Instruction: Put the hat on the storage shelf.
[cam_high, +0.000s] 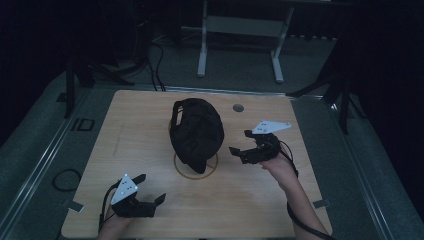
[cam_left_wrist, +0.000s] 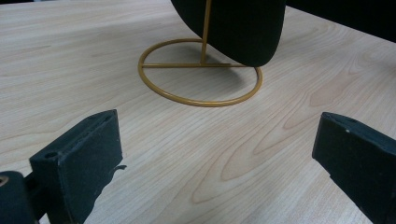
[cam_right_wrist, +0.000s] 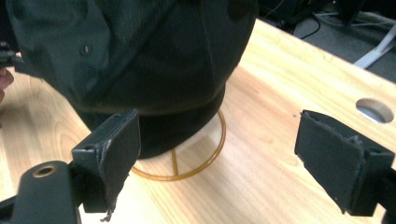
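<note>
Black cap (cam_high: 196, 132) sits on a gold wire stand (cam_high: 211, 167) near the middle of the wooden table (cam_high: 125, 125), brim pointing toward the person's edge and hanging over the stand's ring base. Left gripper (cam_high: 150, 189) is low at the near left of the table, well apart from the cap; jaws spread wide, nothing between them, plain wood grain underneath in the left gripper view. That view shows the ring base (cam_left_wrist: 200, 72) ahead with its cross-bar and upright rod, and the brim (cam_left_wrist: 252, 32) overhanging the ring's far side. Right gripper (cam_high: 239, 142) is just beside the cap's right flank, jaws wide apart, holding nothing; no contact with the fabric visible from above. In the right gripper view the cap (cam_right_wrist: 140, 60) looms close ahead, nearer the left-hand jaw, with the ring (cam_right_wrist: 205, 154) showing beneath it. Round hole (cam_high: 238, 107) in the table lies behind the right gripper.
</note>
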